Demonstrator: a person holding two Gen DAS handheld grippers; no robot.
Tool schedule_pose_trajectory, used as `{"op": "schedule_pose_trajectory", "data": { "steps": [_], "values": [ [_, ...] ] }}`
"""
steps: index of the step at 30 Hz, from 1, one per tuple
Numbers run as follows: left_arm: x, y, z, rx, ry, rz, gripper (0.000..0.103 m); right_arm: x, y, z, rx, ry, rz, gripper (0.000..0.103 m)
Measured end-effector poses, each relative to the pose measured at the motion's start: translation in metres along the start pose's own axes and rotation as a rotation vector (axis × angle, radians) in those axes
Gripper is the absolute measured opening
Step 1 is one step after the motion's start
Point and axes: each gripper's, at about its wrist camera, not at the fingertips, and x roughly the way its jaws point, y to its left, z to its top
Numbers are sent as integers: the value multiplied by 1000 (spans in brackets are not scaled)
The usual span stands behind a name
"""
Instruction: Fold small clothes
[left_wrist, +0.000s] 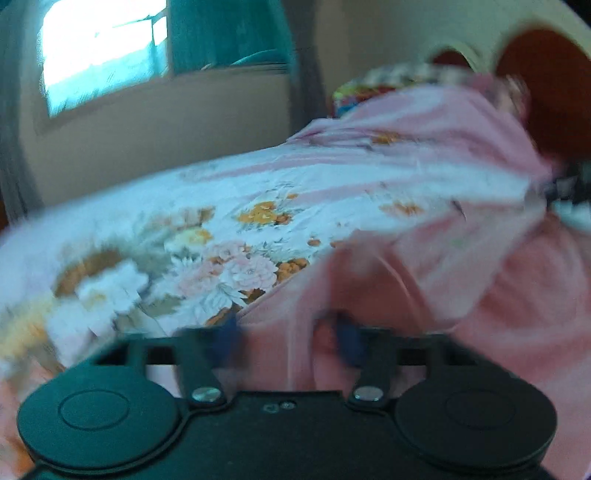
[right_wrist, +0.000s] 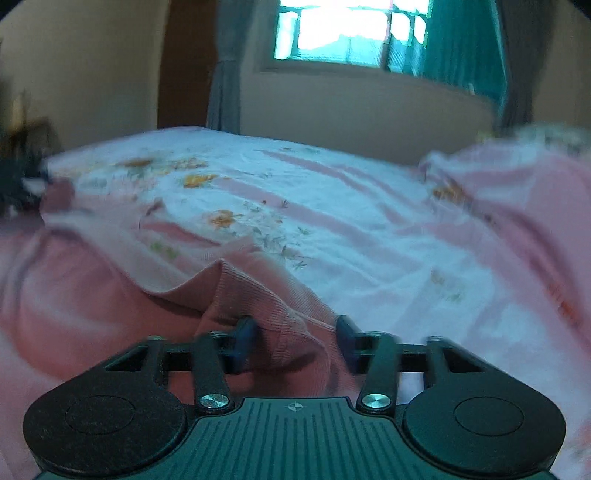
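Observation:
A small pink ribbed garment (right_wrist: 255, 291) lies rumpled on the flowered bedsheet (right_wrist: 295, 192). In the right wrist view my right gripper (right_wrist: 295, 336) has its jaws apart with a raised fold of the garment between the blue pads, not pinched. In the left wrist view, which is blurred by motion, my left gripper (left_wrist: 288, 339) also has its jaws apart, with pink cloth (left_wrist: 369, 288) bunched between and just beyond the pads. The other gripper shows as a dark blur at the right edge of the left wrist view (left_wrist: 569, 188) and the left edge of the right wrist view (right_wrist: 18, 184).
The bed reaches back to a beige wall with a bright window (right_wrist: 343, 29) and teal curtain (right_wrist: 465, 48). A pink pillow (left_wrist: 424, 122) and a dark red headboard (left_wrist: 546, 85) lie at the bed's head. A door and grey curtain (right_wrist: 221, 74) stand at the far left.

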Motion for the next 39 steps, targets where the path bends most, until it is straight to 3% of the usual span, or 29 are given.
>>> {"op": "schedule_pose_trajectory", "data": {
  "steps": [1, 3, 5, 6, 7, 9, 17, 22, 24, 25, 27, 28, 30, 34, 39],
  "values": [
    [8, 8, 2, -70, 30, 14, 7, 5, -10, 3, 80, 2, -20, 18],
    [17, 23, 1, -225, 50, 2, 7, 10, -34, 3, 276, -5, -91, 18],
    [14, 27, -1, -262, 49, -8, 17, 3, -49, -1, 395, -44, -75, 18],
    [10, 27, -2, -264, 48, -11, 30, -3, -50, -3, 399, -64, -51, 20],
    [7, 27, -3, -255, 49, -27, 43, -9, -48, -5, 387, -72, -33, 31],
    [1, 25, -5, -221, 32, -40, 56, -16, -44, -7, 360, -81, 13, 44],
    [13, 29, 3, -221, 9, -11, 56, 10, -33, 4, 284, -47, 21, 45],
    [28, 29, 5, -189, 58, -41, 47, 34, -27, 4, 228, 36, 30, 45],
    [29, 31, 5, -201, 46, -79, 44, 38, -22, 2, 192, 50, 6, 36],
    [29, 32, 5, -210, 35, -101, 32, 38, -20, 1, 186, 43, 2, 21],
    [32, 29, 6, -200, 47, -120, 21, 36, -13, 0, 151, 17, -32, 16],
    [34, 26, 5, -183, 58, -128, 6, 35, -9, 0, 126, 9, -43, 12],
    [32, 22, 5, -170, 32, -135, 5, 34, -3, -1, 98, -3, -62, 11],
    [4, 30, 7, -229, -141, -159, 4, 11, -7, 5, 125, -141, -77, 10],
    [-1, 40, 16, -279, -216, -136, 4, 0, -10, 17, 134, -232, -99, 10]
  ]
}}
